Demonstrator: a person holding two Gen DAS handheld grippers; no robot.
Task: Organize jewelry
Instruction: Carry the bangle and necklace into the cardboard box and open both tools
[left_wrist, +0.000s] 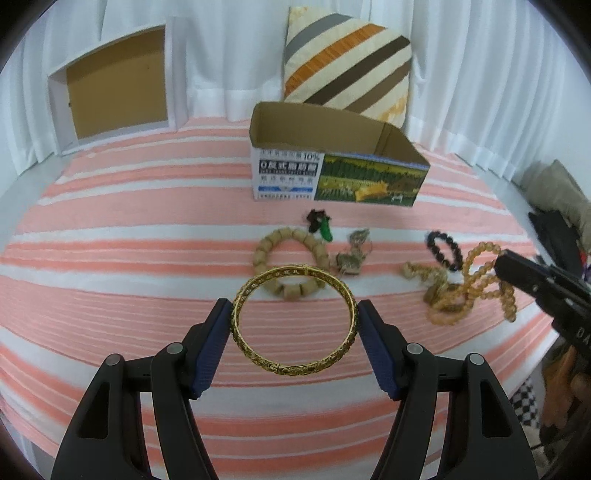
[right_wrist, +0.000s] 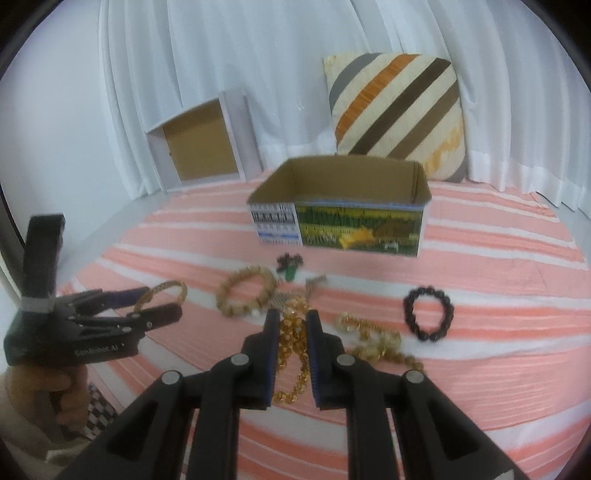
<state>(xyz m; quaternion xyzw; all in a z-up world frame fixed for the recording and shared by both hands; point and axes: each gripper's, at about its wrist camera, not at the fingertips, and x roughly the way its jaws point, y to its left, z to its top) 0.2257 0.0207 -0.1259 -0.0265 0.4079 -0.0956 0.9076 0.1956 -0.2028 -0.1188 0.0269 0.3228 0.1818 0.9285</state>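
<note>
My left gripper (left_wrist: 293, 310) is shut on a gold filigree bangle (left_wrist: 295, 369), which its blue pads hold by the sides, lifted above the striped cloth. From the right wrist view the same left gripper (right_wrist: 162, 301) and bangle (right_wrist: 164, 290) show at the left. My right gripper (right_wrist: 293, 319) is shut on an amber bead strand (right_wrist: 291, 339) that hangs down between its fingers. A wooden bead bracelet (left_wrist: 266, 247), a green pendant (left_wrist: 325, 229), a black bead bracelet (right_wrist: 408, 306) and a gold chain heap (right_wrist: 369, 332) lie on the cloth. An open cardboard box (left_wrist: 332, 177) stands behind them.
A striped pillow (left_wrist: 347, 62) and a white open box (left_wrist: 118, 85) lean against the curtain at the back. The pink-and-white cloth (left_wrist: 129, 258) ends at the right, where dark items are piled. A person's hand (right_wrist: 55, 387) grips the left tool.
</note>
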